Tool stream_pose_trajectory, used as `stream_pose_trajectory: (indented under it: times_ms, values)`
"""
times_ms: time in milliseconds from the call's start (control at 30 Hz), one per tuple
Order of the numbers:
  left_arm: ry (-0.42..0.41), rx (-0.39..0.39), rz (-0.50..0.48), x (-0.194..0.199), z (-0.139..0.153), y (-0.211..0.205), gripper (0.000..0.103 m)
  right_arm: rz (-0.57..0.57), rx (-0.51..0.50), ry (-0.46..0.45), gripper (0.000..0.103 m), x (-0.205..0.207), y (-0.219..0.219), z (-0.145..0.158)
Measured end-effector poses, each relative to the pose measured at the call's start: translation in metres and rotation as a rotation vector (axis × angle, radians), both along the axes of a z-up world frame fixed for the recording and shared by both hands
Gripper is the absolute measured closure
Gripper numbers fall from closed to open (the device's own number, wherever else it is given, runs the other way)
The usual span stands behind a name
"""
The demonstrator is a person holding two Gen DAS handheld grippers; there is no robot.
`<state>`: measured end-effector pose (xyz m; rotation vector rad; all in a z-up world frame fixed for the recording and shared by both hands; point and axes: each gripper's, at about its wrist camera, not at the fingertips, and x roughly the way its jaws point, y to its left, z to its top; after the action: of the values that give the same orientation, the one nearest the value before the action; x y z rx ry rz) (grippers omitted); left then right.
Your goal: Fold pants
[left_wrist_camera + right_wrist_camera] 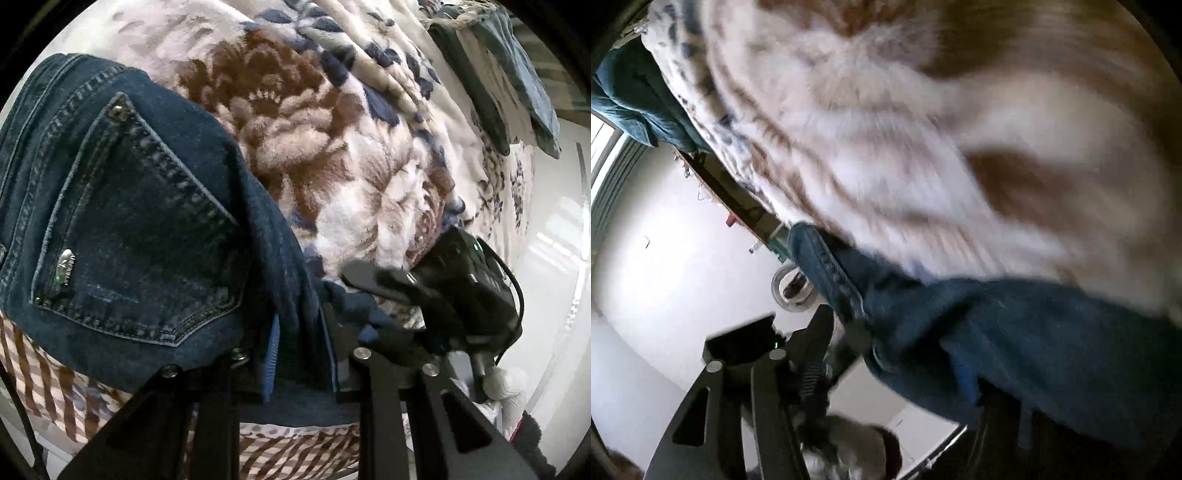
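Dark blue jeans [122,221] lie on a bed with a back pocket facing up. My left gripper [301,332] is shut on a fold of their denim at the near edge, with blue pads on either side of the cloth. At the right of the left wrist view, one black finger [373,278] of the right gripper reaches over a small flap of denim. The right wrist view is blurred. There the right gripper [897,354] stands wide, and the jeans [1015,332] drape over its right finger. The ribbed left finger [812,365] is bare and apart from the cloth.
A plush cream blanket with brown flowers [295,129] covers the bed. More blue garments [532,85] lie at its far end. White floor [665,258] runs beside the bed, with a round object [792,291] on it. A white-gloved hand [506,384] holds the right gripper.
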<state>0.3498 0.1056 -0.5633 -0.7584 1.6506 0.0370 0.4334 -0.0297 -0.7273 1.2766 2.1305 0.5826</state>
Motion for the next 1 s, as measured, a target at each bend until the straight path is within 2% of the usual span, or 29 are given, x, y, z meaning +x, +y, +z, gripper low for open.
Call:
stream_pose_trajectory:
  times_ms: [33,100,133,167,200,233,333,467,533,600,700,733,767,800,833,900,967,1000]
  values:
    - [0.001,0.001,-0.006,0.0,-0.001,-0.001,0.085,0.019,-0.017,-0.012,0.023,0.002,0.007,0.001]
    - [0.004,0.006,-0.012,-0.001,-0.002,-0.002,0.085,0.056,-0.07,-0.024,0.022,0.005,0.016,0.006]
    - [0.002,0.001,-0.009,-0.002,-0.001,-0.001,0.085,0.071,-0.091,-0.03,0.03,0.005,0.018,0.008]
    - [-0.008,-0.004,-0.006,-0.003,0.002,0.0,0.085,0.102,-0.126,-0.041,0.044,0.007,0.018,0.013]
    - [-0.023,-0.003,-0.003,-0.003,0.006,0.003,0.085,0.132,-0.171,-0.058,0.075,0.01,0.017,0.016]
    - [-0.046,-0.002,0.006,-0.003,0.012,0.007,0.085,0.084,-0.174,-0.065,0.087,0.012,0.007,0.024]
    - [-0.075,0.065,0.004,-0.004,0.018,0.022,0.085,-0.016,-0.19,-0.084,0.09,0.017,-0.014,0.047]
    - [-0.014,0.109,0.017,-0.011,-0.013,0.045,0.086,-0.199,-0.171,-0.103,0.091,0.027,-0.049,0.065]
    - [0.018,0.099,0.031,-0.014,-0.027,0.053,0.087,-0.227,-0.199,-0.111,0.098,0.033,-0.07,0.062]
    - [0.02,0.088,0.027,-0.014,-0.03,0.054,0.087,-0.194,-0.175,-0.12,0.097,0.038,-0.07,0.056]
    - [0.011,0.103,0.002,-0.014,-0.028,0.051,0.086,-0.032,-0.05,-0.116,0.092,0.052,-0.047,0.046]
    - [0.01,0.107,-0.005,-0.015,-0.027,0.05,0.086,0.018,-0.033,-0.125,0.076,0.052,-0.038,0.045]
    - [0.011,0.107,-0.01,-0.015,-0.027,0.05,0.086,0.082,-0.03,-0.135,0.064,0.057,-0.027,0.042]
    - [0.012,0.108,-0.017,-0.016,-0.028,0.049,0.087,0.105,-0.034,-0.142,0.039,0.059,-0.023,0.039]
    - [0.013,0.108,-0.019,-0.015,-0.027,0.049,0.087,0.14,-0.026,-0.148,0.032,0.062,-0.014,0.035]
    - [0.016,0.106,-0.019,-0.014,-0.026,0.046,0.087,0.265,-0.045,-0.183,0.032,0.072,0.002,0.031]
    - [0.018,0.101,-0.018,-0.014,-0.026,0.048,0.087,0.416,-0.068,-0.274,0.032,0.082,0.019,0.037]
    - [0.017,0.101,-0.023,-0.014,-0.026,0.049,0.086,0.457,-0.055,-0.282,0.031,0.078,0.027,0.036]
